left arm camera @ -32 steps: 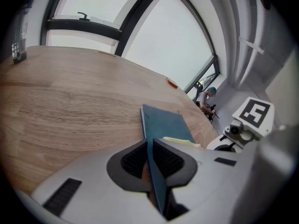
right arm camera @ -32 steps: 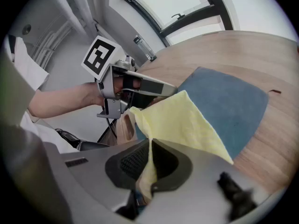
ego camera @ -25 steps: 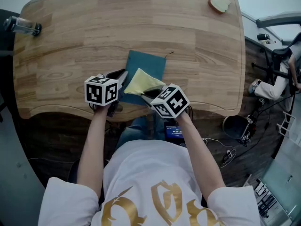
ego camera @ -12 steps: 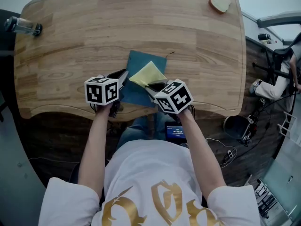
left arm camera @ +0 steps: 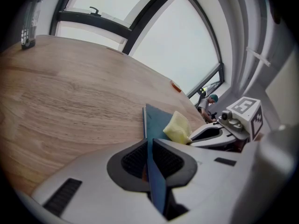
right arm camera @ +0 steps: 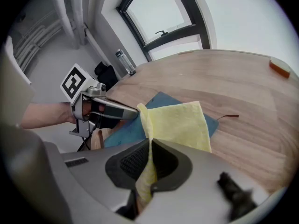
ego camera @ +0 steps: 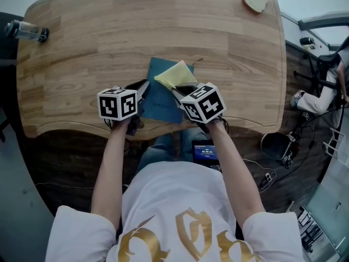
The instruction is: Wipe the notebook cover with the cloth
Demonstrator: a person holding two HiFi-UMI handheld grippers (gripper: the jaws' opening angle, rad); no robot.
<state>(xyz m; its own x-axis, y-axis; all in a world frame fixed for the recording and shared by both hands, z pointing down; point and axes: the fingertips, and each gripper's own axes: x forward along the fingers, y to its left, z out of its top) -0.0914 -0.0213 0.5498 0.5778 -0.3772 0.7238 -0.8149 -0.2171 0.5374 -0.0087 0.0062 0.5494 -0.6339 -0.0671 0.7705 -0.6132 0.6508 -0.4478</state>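
Observation:
A teal notebook (ego camera: 162, 94) lies flat near the table's front edge, a thin ribbon sticking out at its far corner. My left gripper (ego camera: 140, 91) is shut on the notebook's left edge (left arm camera: 150, 148). My right gripper (ego camera: 180, 91) is shut on a yellow cloth (ego camera: 174, 74), which spreads over the far right part of the cover. In the right gripper view the cloth (right arm camera: 180, 125) drapes forward from the jaws onto the notebook (right arm camera: 122, 129), with the left gripper (right arm camera: 133, 113) just beyond. The cloth (left arm camera: 177, 127) shows past the notebook in the left gripper view.
The wooden table (ego camera: 109, 31) holds a clear bottle (ego camera: 24, 30) at the far left and a small pale wedge-shaped object (ego camera: 254, 1) at the far right. A seated person (ego camera: 327, 86) and cables are on the floor to the right.
My right gripper has pushed the yellow cloth away from me and rightward across the cover, from its near middle to its far right part. The left gripper has stayed put.

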